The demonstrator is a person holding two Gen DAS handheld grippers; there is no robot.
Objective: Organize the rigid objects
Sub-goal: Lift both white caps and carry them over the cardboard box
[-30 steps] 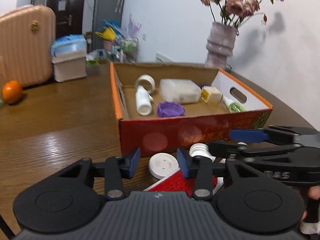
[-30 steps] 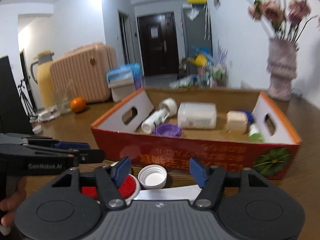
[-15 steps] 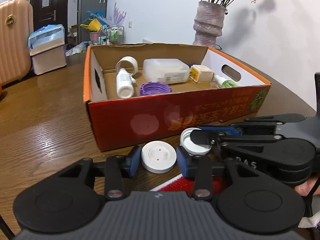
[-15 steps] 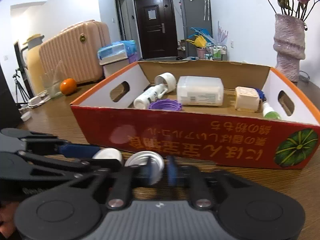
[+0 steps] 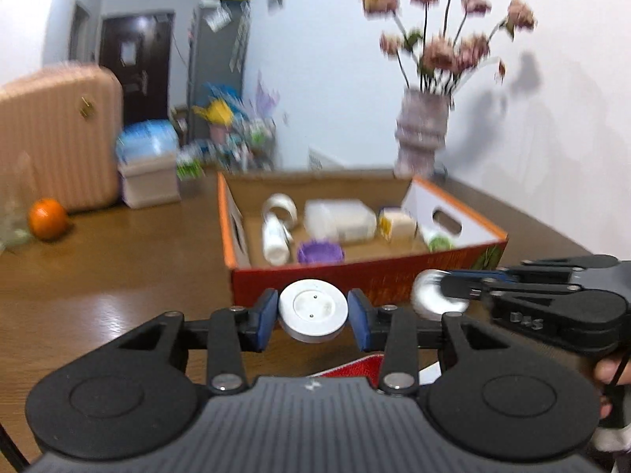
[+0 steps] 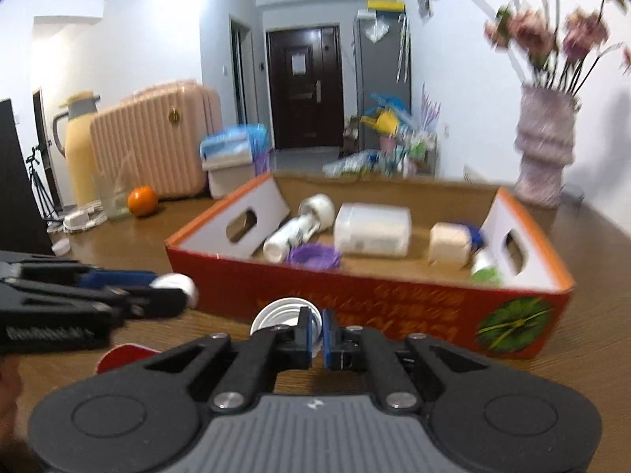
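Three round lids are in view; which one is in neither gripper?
The purple lid, lying inside the cardboard box. The left gripper clamps the flat white lid; the right gripper pinches the hollow white cap by its rim.

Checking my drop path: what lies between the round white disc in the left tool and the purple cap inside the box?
Only the red cardboard box's front wall, between white plastic disc and purple ridged cap, in the left wrist view.

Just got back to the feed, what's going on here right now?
Both grippers hold lids in front of the red box. The left gripper clamps a white disc lid across its width; the right gripper pinches the rim of an open white cap. The box already holds a bottle, a purple lid and a tub.
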